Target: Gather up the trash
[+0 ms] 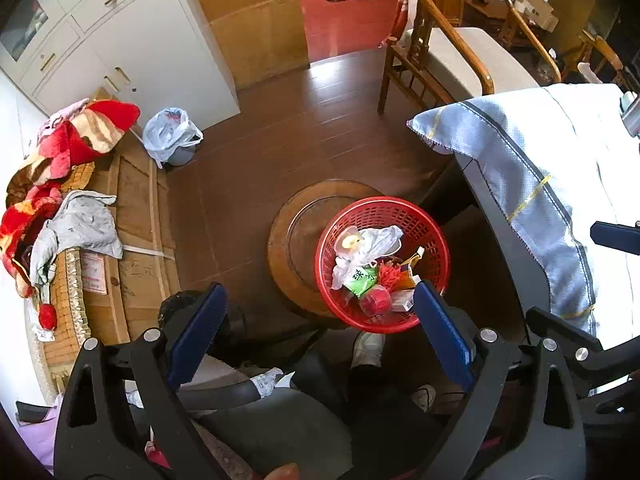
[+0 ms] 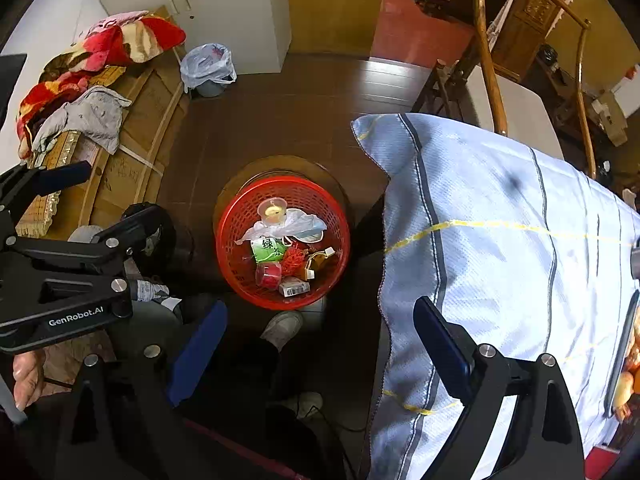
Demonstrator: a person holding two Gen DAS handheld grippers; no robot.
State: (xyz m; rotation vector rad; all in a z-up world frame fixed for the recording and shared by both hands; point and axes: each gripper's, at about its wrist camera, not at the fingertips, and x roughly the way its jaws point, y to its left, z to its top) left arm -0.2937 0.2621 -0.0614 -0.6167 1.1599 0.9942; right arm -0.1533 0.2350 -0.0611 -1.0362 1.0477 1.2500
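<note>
The red plastic basket (image 2: pixel 282 240) sits on a round wooden stool (image 1: pixel 296 240) on the dark floor, just beside the table draped in a pale blue striped cloth (image 2: pixel 500 240), and it already holds a heap of litter: a crumpled white plastic bag (image 2: pixel 298 222), a small clear cup with something yellow inside (image 2: pixel 273 210), a green tea packet (image 2: pixel 267 249), a red cylindrical container (image 2: pixel 268 274), a tuft of red shredded stuff (image 2: pixel 295 258) and a small barcoded carton (image 2: pixel 294 289). Both tools hang above it with nothing between their fingers: the left gripper (image 1: pixel 320 328) has its blue pads spread wide, and the right gripper (image 2: pixel 320 344) is parted just as far. Everything in the basket looks light; the bag and packet are limp and would crumple under a pinch, while the cup seems thin and easily crushed (best taken at the rim, if at all). The basket itself is a stiff but springy lattice, likely slippery on its wall, so its rolled rim is the sensible place to grip. A bag-lined bin (image 2: pixel 208 68) stands well apart, by the white cabinet (image 1: pixel 132 40).
</note>
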